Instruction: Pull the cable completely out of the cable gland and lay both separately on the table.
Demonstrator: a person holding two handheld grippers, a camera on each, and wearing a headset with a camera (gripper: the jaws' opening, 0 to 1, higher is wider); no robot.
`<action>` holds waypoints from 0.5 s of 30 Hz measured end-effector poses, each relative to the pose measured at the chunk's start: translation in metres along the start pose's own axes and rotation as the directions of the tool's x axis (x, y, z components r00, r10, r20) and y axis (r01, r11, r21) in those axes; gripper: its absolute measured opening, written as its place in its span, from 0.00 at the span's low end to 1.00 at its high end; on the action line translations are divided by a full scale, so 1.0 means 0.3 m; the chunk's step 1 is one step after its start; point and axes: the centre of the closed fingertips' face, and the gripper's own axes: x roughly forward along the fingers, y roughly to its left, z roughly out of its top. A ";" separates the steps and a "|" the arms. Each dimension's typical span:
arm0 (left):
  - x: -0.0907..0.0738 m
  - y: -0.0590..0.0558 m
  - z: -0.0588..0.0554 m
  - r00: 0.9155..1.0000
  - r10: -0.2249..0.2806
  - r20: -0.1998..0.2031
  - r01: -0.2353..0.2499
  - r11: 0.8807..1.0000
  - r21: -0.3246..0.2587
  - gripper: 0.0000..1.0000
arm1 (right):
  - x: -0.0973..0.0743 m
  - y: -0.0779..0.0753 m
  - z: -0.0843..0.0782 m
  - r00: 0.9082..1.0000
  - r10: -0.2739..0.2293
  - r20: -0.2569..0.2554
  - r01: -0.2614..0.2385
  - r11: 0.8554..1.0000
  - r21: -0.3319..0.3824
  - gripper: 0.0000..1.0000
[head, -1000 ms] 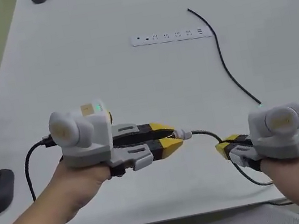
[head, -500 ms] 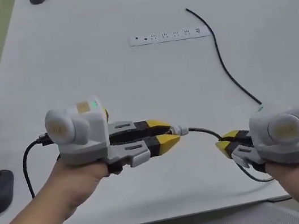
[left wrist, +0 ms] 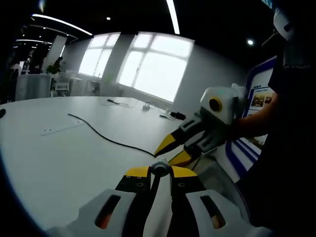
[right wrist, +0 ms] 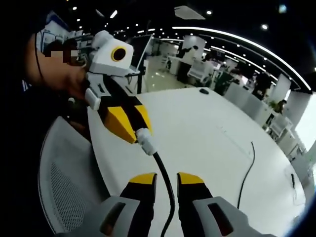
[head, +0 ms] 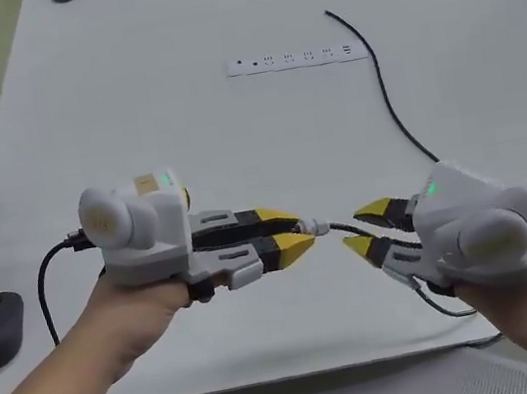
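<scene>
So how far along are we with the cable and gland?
Nothing is finished: the cable still enters the gland. In hand: the left gripper is shut on the gland, the right gripper is open with the cable between its fingers. Left: grip the cable, pull it free, lay both on the table.

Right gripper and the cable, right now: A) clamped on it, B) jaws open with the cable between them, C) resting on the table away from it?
B: in the right gripper view the right gripper has its jaws apart and the cable runs between them, while the left gripper holds the gland.
</scene>
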 end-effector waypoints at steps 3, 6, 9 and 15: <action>0.001 -0.003 -0.001 1.000 -0.001 -0.001 0.001 1.000 -0.005 0.15 | 0.009 0.008 0.008 1.000 -0.004 -0.005 0.003 0.999 -0.048 0.10; 0.001 -0.005 0.000 1.000 -0.003 -0.001 0.003 1.000 -0.007 0.15 | 0.019 0.019 0.009 1.000 0.002 -0.015 -0.003 0.997 -0.071 0.08; 0.001 -0.007 -0.003 1.000 -0.003 -0.004 0.003 1.000 -0.006 0.15 | 0.023 0.022 0.013 1.000 0.005 -0.017 -0.007 0.995 -0.102 0.07; 0.003 -0.007 -0.005 1.000 -0.002 -0.002 0.002 1.000 -0.014 0.15 | 0.021 0.019 0.024 1.000 0.005 -0.005 -0.006 0.993 -0.120 0.03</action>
